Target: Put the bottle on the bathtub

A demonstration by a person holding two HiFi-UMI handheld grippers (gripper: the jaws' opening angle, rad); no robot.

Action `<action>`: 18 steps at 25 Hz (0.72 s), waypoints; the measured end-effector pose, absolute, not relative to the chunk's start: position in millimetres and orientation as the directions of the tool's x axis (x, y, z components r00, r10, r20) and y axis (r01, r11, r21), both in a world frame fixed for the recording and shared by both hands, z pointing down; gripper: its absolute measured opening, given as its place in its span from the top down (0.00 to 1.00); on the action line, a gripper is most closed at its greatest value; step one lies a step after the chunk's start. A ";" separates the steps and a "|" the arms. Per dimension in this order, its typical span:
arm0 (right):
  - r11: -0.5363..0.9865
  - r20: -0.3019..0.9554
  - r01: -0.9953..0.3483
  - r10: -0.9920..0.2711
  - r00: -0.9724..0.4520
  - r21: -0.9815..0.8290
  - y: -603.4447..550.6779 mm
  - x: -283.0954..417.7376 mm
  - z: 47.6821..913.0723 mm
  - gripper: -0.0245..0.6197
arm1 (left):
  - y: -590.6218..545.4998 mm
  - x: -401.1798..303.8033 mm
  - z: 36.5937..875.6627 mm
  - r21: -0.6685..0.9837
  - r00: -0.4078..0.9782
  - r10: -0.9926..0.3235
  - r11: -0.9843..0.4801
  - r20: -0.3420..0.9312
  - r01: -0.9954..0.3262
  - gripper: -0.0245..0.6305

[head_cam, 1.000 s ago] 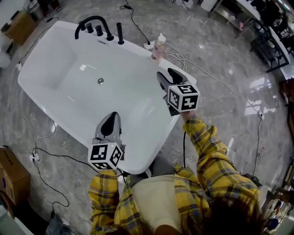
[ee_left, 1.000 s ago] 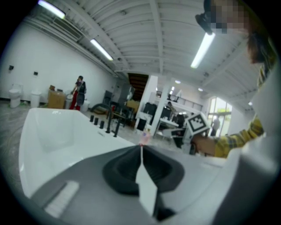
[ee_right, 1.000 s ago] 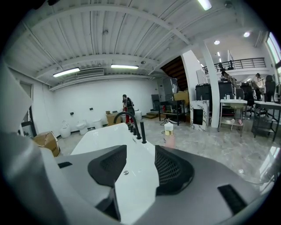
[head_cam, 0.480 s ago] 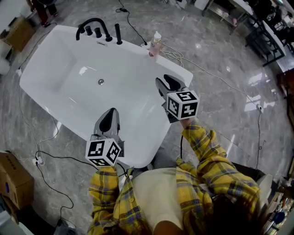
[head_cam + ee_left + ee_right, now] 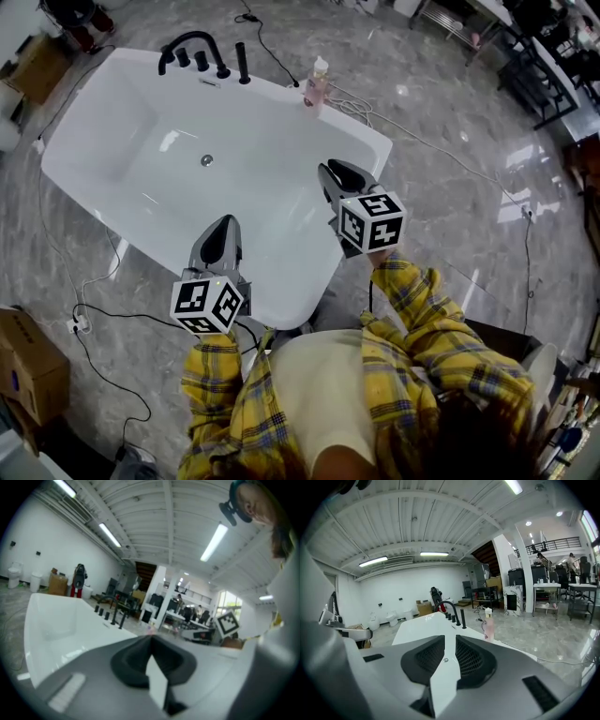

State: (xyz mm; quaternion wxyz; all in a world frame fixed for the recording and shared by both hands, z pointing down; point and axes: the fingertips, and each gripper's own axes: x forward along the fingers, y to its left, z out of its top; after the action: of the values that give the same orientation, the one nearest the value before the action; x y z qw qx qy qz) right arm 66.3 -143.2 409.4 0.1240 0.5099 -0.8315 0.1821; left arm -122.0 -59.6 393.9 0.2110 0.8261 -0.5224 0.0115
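1. One pink bottle point(image 5: 317, 82) is standing upright on the far rim of the white bathtub point(image 5: 370, 141), at the upper centre of the head view. Judging by this, the task is looking finished.
2. Nothing more is appearing to need doing with the bottle. It is resting on the flat rim, and neither tool is touching it.
3. Two tongs are hovering over the near side of the bathtub, in the middle of the head view, well apart from the bottle.
4. The left tongs point(image 5: 223, 232) are sitting with their jaws pressed together and are holding nothing. In the left gripper view, the inside of the bathtub is showing beyond their tips.
5. The right tongs point(image 5: 339, 172) have just been closing and are now showing only a narrow slit, with nothing between the jaws. In the right gripper view, the bottle point(image 5: 489, 625) is standing far beyond their tips, right of centre.
6. One bathtub is filling the upper left of the head view. One curved black tap point(image 5: 190, 44) is rising from its far rim with a short row of black fittings beside it, and one drain point(image 5: 206, 160) is showing in the bathtub's bottom.
7. Two cardboard boxes are lying on the floor point(image 5: 469, 197), one at the upper left corner point(image 5: 39, 58) and one at the lower left edge point(image 5: 23, 361). Several cables point(image 5: 94, 314) are trailing across the floor.
8. One person in a yellow checked shirt point(image 5: 412, 361) is filling the bottom of the frame.
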 end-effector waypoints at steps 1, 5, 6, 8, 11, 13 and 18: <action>0.418 0.393 -0.891 -0.800 -0.454 -0.179 -139.0 63.6 408.7 0.85 | -57.5 -123.4 393.4 0.337 0.453 -0.858 -0.364 0.241 -0.868 0.95; 0.425 0.399 -0.887 -0.792 -0.462 -0.183 -126.0 57.7 410.7 0.88 | -52.3 -126.2 393.1 0.349 0.455 -0.859 -0.362 0.235 -0.864 0.95; 0.425 0.402 -0.887 -0.791 -0.461 -0.182 -122.8 56.8 412.0 0.89 | -51.2 -126.3 392.8 0.355 0.457 -0.859 -0.363 0.231 -0.862 0.95; 0.424 0.407 -0.887 -0.789 -0.460 -0.180 -115.7 54.9 413.7 0.91 | -48.7 -125.8 392.3 0.361 0.460 -0.857 -0.363 0.233 -0.859 0.95; 0.424 0.411 -0.887 -0.787 -0.461 -0.182 -105.8 52.9 414.5 0.93 | -45.4 -123.6 393.2 0.357 0.461 -0.854 -0.363 0.243 -0.861 0.96; 0.427 0.415 -0.885 -0.783 -0.464 -0.183 -100.6 51.1 415.4 0.94 | -44.4 -123.5 394.5 0.352 0.456 -0.854 -0.359 0.249 -0.864 0.95; 0.438 0.435 -0.881 -0.768 -0.471 -0.179 -90.3 44.8 418.5 0.94 | -42.1 -129.2 399.2 0.360 0.436 -0.861 -0.332 0.263 -0.872 0.96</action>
State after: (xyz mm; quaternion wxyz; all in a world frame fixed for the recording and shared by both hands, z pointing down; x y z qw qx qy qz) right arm 44.8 -90.3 418.5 0.1461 0.4933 -0.8354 0.1936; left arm -129.2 -42.1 399.2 0.2285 0.8160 -0.5309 0.0126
